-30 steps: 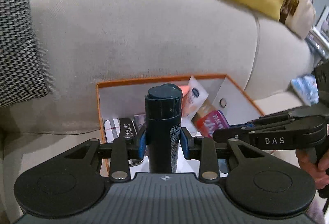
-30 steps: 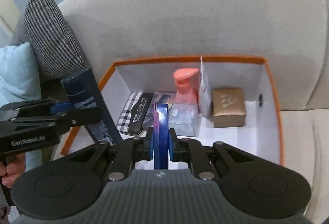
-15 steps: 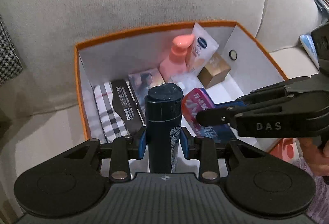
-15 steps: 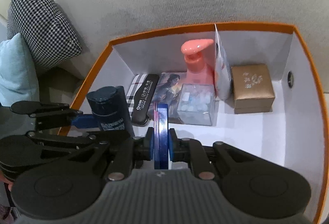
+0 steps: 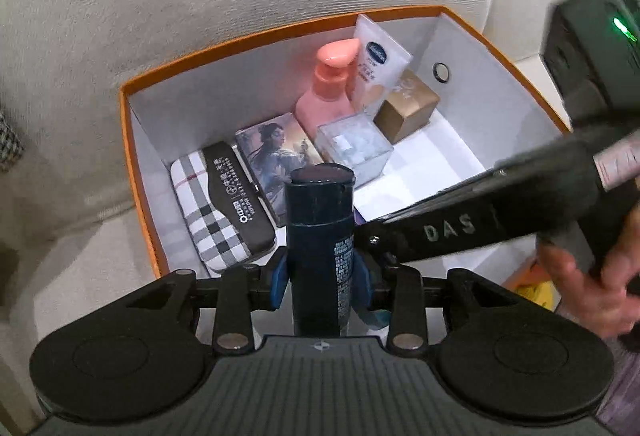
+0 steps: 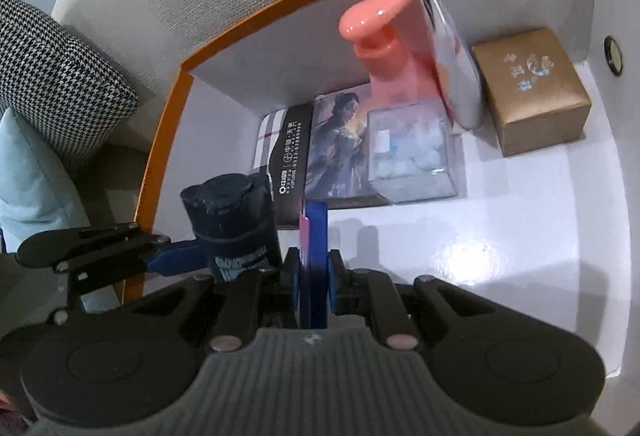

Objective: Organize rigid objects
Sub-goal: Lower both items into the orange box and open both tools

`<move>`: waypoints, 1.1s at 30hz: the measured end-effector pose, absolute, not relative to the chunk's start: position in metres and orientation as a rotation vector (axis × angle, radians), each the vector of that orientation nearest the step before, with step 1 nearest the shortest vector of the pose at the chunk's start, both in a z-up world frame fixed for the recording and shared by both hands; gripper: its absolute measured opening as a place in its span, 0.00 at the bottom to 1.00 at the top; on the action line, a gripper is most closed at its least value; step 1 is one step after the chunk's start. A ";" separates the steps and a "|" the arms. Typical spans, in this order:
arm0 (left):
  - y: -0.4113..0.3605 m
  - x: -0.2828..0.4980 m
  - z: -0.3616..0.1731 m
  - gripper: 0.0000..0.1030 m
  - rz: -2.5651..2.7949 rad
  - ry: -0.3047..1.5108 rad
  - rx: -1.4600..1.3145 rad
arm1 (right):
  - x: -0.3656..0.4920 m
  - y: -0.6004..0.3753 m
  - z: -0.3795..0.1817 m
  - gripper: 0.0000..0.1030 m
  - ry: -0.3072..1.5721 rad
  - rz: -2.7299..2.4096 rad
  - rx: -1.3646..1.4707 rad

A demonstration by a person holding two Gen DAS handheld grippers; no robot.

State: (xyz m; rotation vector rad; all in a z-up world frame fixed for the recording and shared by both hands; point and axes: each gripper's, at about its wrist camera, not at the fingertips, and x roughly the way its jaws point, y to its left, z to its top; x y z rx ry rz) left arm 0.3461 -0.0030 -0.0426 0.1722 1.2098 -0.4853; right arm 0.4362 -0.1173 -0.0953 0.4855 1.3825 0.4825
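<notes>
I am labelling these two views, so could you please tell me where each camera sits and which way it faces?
Left wrist: on the left gripper, aimed steeply down into the orange box; jaws opening around the dark bottle; a hand shows at right.
Right wrist: on the right gripper, looking down into the box, shut on a flat blue item; no hand clearly seen.
Shared: box, bottle, pink pump bottle, gold box, each other's gripper.
</notes>
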 end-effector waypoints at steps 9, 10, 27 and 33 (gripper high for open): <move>0.013 0.329 -0.023 0.72 -0.468 1.105 0.211 | 0.438 -0.104 -0.095 0.13 1.384 0.473 0.446; 0.018 0.328 -0.021 0.67 -0.473 1.105 0.187 | 0.439 -0.103 -0.095 0.13 1.383 0.483 0.449; 0.114 0.300 -0.017 0.36 -0.209 0.955 -0.374 | 0.439 -0.066 -0.086 0.14 1.375 0.439 0.349; 0.118 0.291 -0.027 0.35 -0.223 0.952 -0.419 | 0.438 -0.070 -0.092 0.13 1.429 0.425 0.351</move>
